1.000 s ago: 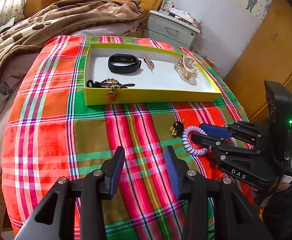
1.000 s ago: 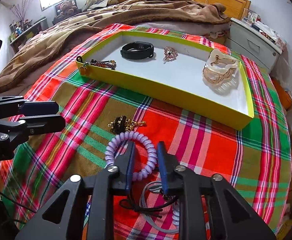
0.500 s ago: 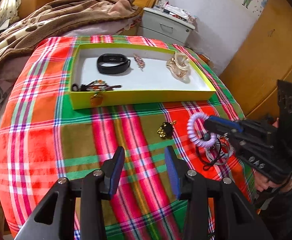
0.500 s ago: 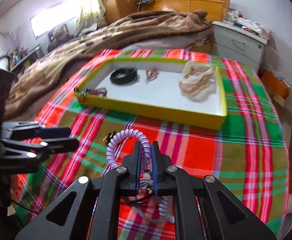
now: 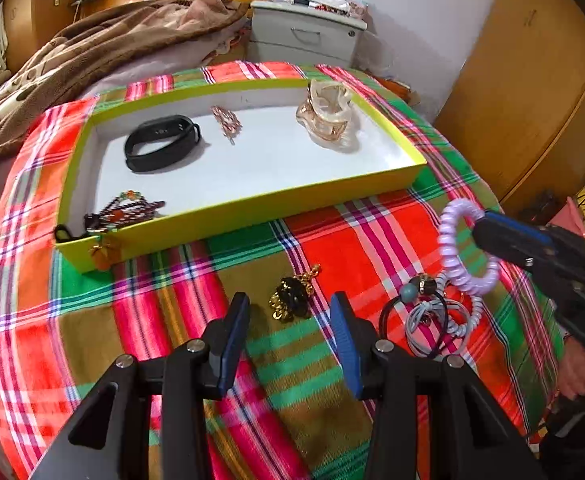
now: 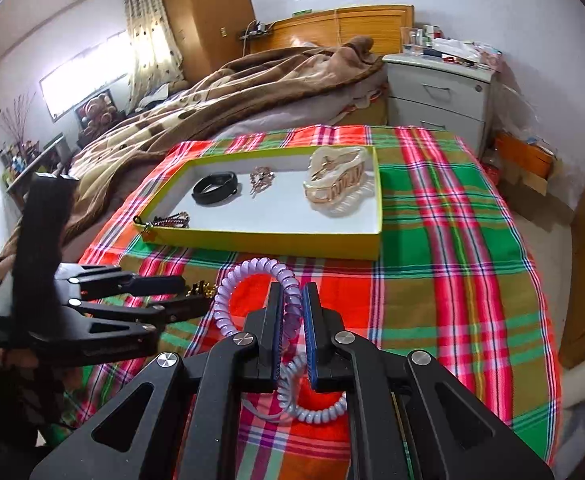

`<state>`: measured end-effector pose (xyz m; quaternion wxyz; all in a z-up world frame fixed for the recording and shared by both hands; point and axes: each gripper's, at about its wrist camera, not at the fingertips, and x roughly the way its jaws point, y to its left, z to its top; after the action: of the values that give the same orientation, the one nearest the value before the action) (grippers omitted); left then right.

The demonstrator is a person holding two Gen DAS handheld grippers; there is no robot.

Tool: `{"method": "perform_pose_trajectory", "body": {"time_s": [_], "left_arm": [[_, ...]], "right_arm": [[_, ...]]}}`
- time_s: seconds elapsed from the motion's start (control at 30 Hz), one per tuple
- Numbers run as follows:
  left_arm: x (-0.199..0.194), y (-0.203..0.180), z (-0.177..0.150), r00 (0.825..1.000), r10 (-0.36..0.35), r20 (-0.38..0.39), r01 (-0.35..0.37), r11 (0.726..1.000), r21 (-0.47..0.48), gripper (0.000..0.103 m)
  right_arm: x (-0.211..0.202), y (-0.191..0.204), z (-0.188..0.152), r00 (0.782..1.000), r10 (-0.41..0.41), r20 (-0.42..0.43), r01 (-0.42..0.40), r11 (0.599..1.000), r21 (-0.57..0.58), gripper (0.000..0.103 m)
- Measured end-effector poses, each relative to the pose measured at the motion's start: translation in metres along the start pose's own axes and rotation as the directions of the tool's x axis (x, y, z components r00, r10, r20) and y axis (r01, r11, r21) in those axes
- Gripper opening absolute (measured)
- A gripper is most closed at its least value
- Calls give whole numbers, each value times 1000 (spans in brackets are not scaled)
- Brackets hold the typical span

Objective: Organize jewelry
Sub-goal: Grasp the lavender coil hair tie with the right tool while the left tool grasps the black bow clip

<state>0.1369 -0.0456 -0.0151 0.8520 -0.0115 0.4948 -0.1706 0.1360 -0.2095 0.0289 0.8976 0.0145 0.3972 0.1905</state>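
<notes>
Landmark = yellow-green tray [image 5: 252,204] w/ white floor, sitting on the plaid cloth [image 5: 72,320].

Inside tray, L to R in left wrist view: beaded bracelet [image 5: 126,212] in near-left corner, part of it draped over the tray's near wall; black band [image 5: 162,142] at far-left; small pink-gold brooch [image 5: 226,120] just R of band; big cream/gold hair claw [image 5: 328,116] at far-right corner.

In front of tray, on cloth: left gripper [image 5: 290,336] w/ blue pads spread wide, nothing between them, low over cloth. Black-and-gold ornament [image 5: 292,300] lies just past its tips, between gripper and tray's near wall. Further R: heap of hair ties [image 5: 432,324], incl. dark elastic w/ beads, grey loops, a pale spiral tie.

R of tray's near-right corner: right gripper [image 6: 292,312], pads pinched tight on lilac spiral hair tie [image 6: 248,280]. Tie is lifted off cloth, loop standing up in front of tray's near wall, not yet inside tray.

Behind tray: brown blanket [image 6: 232,92] on bed at L, white nightstand [image 6: 436,92] at R.
</notes>
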Motion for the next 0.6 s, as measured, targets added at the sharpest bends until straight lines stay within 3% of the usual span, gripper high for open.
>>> {"method": "perform_pose_trajectory", "body": {"time_s": [0.3,0.47,0.6], "left_arm": [[6,-10,1,996,90,13,-91,993,75,43],[3,-9,-1,993,118,23,-120,989,83,23],[3,-3,-1,994,106,26,-107,992,66,21]], "right_arm": [[-1,-2,1,1000,11,18,-11,1000,22,10],[1,-1,1,1000,15,12,-15,1000,17,10],[3,1,2,1000,12,8,-12,1000,14,10]]}}
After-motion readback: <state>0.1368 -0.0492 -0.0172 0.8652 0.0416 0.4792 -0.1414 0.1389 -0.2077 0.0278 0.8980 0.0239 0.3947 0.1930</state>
